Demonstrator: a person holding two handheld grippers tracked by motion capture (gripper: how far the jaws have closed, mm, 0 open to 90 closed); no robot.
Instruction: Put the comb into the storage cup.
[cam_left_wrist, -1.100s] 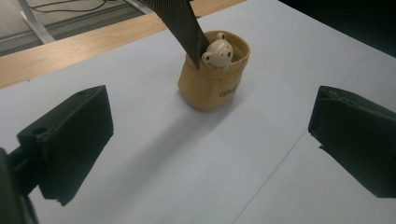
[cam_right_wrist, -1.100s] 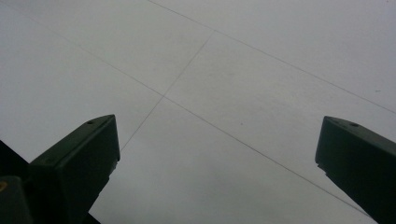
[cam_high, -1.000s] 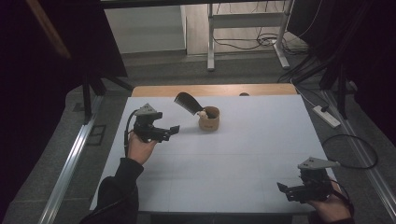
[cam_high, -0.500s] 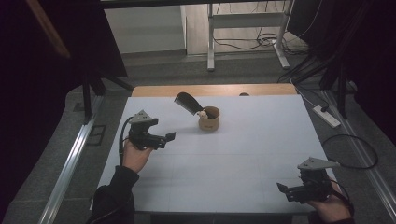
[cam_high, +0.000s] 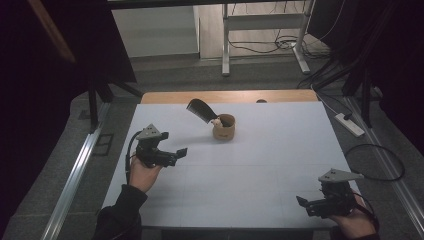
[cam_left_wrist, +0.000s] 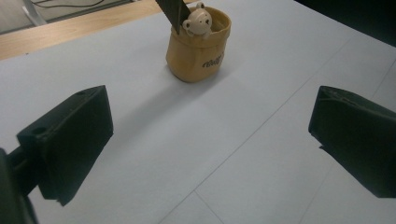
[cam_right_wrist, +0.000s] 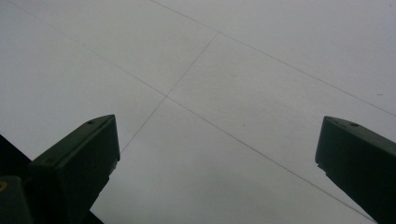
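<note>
Tan pouch (cam_high: 223, 127) upright at far centre of white table (cam_high: 260, 170), small bear figure (cam_left_wrist: 196, 22) peeking over the rim, dark flat blade-like thing (cam_high: 201, 109) sticking up and leaning left out of it; probably a fan or scoop, too dim to tell. Left gripper (cam_high: 176, 153) near the table's left edge, aimed at pouch, jaws spread wide, nothing between them, well short of contact. Right gripper (cam_high: 303, 202) at near right corner, jaws likewise released, looking at bare table.

Likely step: reach with left for the pouch or its contents. To do well:
- keep jaws wide until straddling the target
- approach level, centred on pouch in left gripper view
- go slow near the leaning blade; easy to knock and tip the pouch
- soft pouch will deform, so clamp low and gently
- bring right in to steady if pulling contents out
</note>
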